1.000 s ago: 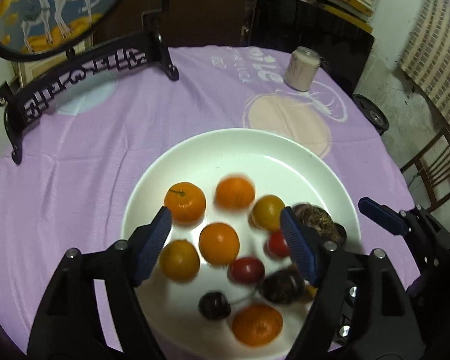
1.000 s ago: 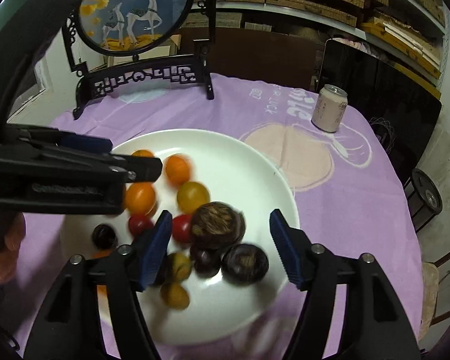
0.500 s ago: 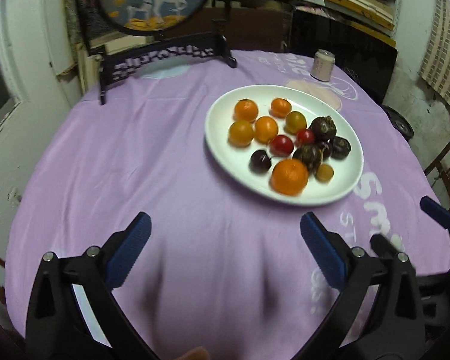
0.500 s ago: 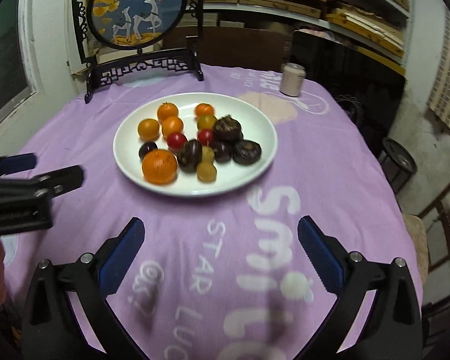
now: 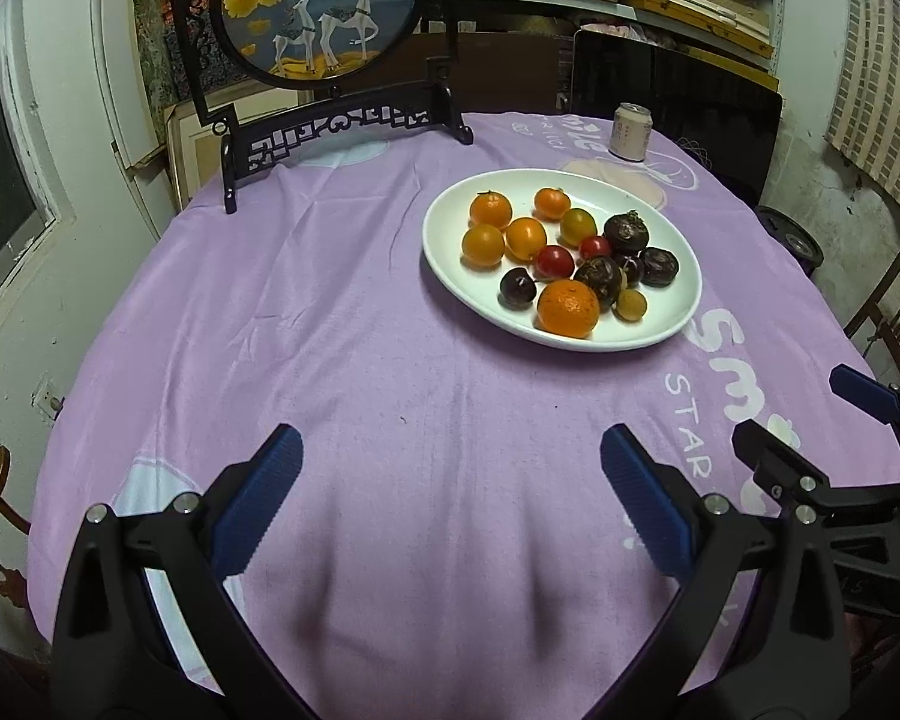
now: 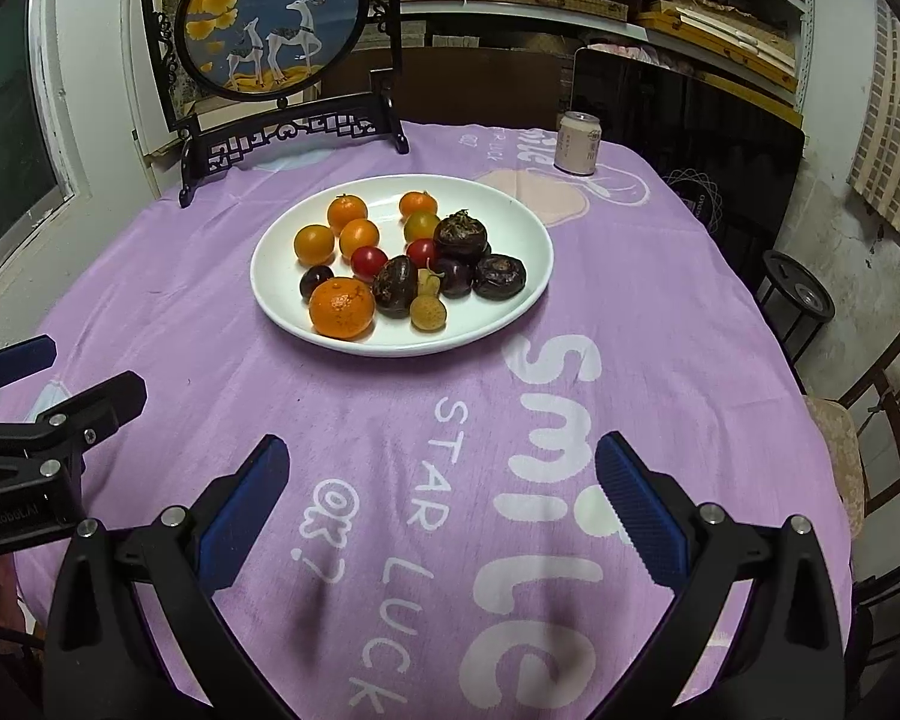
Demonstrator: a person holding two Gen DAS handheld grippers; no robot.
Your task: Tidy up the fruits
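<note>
A white oval plate on the purple cloth holds several fruits: small oranges, a large mandarin, red cherry tomatoes, dark water chestnuts and a dark cherry. My left gripper is open and empty, low over the cloth, well short of the plate. My right gripper is open and empty, also near the front of the table. Each gripper shows at the edge of the other's view.
A round deer picture on a black carved stand stands at the table's back left. A drink can stands at the back right. Chairs and a stool stand beside the table on the right.
Both grippers have drawn back from just over the plate toward the front of the table and opened wider. The fruits now lie still on the plate.
</note>
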